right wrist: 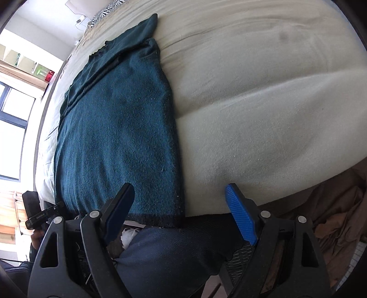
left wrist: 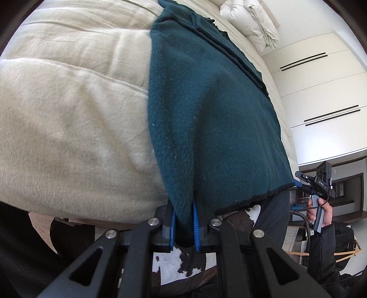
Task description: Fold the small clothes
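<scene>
A dark teal knit sweater point(left wrist: 206, 110) lies lengthwise on a cream bed point(left wrist: 68, 114), its hem hanging over the near edge. My left gripper point(left wrist: 184, 223) is shut on the sweater's near left hem corner, cloth pinched between its blue pads. In the right wrist view the sweater point(right wrist: 114, 137) fills the left half, with a folded sleeve at its far end. My right gripper point(right wrist: 181, 208) is open and empty, its fingertips astride the sweater's near right hem corner. The right gripper also shows in the left wrist view point(left wrist: 316, 183), at the hem's right end.
A rolled white duvet point(left wrist: 250, 20) lies at the bed's far end. White cupboards point(left wrist: 321, 91) stand on the right. A cowhide rug point(left wrist: 174, 261) and the person's dark trousers point(right wrist: 172, 256) are below the bed edge. A window point(right wrist: 13, 114) is on the left.
</scene>
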The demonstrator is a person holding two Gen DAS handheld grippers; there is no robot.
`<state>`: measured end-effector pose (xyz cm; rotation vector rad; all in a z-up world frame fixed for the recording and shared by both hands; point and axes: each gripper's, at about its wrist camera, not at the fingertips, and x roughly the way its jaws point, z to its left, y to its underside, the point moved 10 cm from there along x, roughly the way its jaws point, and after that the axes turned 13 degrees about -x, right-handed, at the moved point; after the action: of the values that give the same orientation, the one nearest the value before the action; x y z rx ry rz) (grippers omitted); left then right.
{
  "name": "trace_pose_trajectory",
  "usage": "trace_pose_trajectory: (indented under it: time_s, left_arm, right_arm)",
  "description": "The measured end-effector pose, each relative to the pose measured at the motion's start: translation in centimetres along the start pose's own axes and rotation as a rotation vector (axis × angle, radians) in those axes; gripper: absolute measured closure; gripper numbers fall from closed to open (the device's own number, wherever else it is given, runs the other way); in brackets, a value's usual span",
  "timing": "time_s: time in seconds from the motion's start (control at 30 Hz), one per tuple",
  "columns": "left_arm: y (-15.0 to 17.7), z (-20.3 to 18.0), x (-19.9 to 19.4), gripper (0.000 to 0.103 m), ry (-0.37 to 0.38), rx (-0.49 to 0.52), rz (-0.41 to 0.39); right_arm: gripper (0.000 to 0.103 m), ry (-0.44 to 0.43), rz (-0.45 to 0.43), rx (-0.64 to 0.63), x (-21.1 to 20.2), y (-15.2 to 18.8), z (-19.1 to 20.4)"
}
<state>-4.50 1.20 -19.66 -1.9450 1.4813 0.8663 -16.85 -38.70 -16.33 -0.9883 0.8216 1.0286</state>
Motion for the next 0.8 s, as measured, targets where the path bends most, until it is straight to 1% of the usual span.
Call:
trace_pose_trajectory:
  time_s: [0.07, 0.13, 0.17, 0.2, 0.23, 0.3, 0.37, 0.4, 0.47, 0.57, 0.67, 0.8]
  left_arm:
    - [0.1, -0.3, -0.1, 0.090, -0.006, 0.020, -0.004]
    - [0.3, -0.5, -0.1, 0.091, -0.005, 0.032, -0.007]
    - [0.3, -0.6, -0.3, 0.091, -0.004, 0.037, -0.009]
    - [0.4, -0.7, -0.3, 0.092, -0.001, 0.041, -0.011]
    - [0.4, -0.8, -0.3, 0.092, 0.003, 0.047, -0.012]
    - [0.5, -1.1, -0.4, 0.092, 0.008, 0.059, -0.014]
    - [0.3, -1.3, -0.6, 0.092, 0.017, 0.064, -0.015]
    - [0.3, -1.4, -0.7, 0.092, 0.023, 0.063, -0.017]
    - [0.2, -1.6, -1.1, 0.093, 0.048, 0.054, -0.018]
    - [-0.3, -2.4, -1.9, 0.093, 0.111, 0.034, -0.033]
    - [-1.1, -3.6, -3.2, 0.093, 0.200, 0.010, -0.060]
    - [-3.0, -5.1, -5.1, 0.093, 0.296, -0.019, -0.119]
  right_arm:
    - [0.022, 0.007, 0.023, -0.019, 0.7, 0.1, 0.1]
    - [0.027, 0.010, 0.035, -0.042, 1.1, 0.1, 0.5]
    - [0.033, 0.008, 0.038, -0.052, 1.1, 0.1, 0.9]
    - [0.043, 0.008, 0.041, -0.063, 1.0, 0.2, 1.0]
    - [0.049, 0.006, 0.043, -0.074, 0.9, 0.3, 1.2]
    - [0.073, -0.001, 0.047, -0.089, 0.7, 0.5, 1.7]
    - [0.078, -0.007, 0.037, -0.102, 0.4, 0.5, 2.2]
    - [0.083, -0.010, 0.029, -0.105, 0.3, 0.5, 2.5]
    - [0.088, -0.031, 0.006, -0.101, -0.1, 0.4, 3.1]
    - [0.094, -0.081, -0.051, -0.090, -1.0, 0.0, 4.2]
    - [0.094, -0.130, -0.112, -0.089, -2.3, -1.2, 5.6]
    - [0.094, -0.196, -0.208, -0.082, -4.2, -3.4, 7.3]
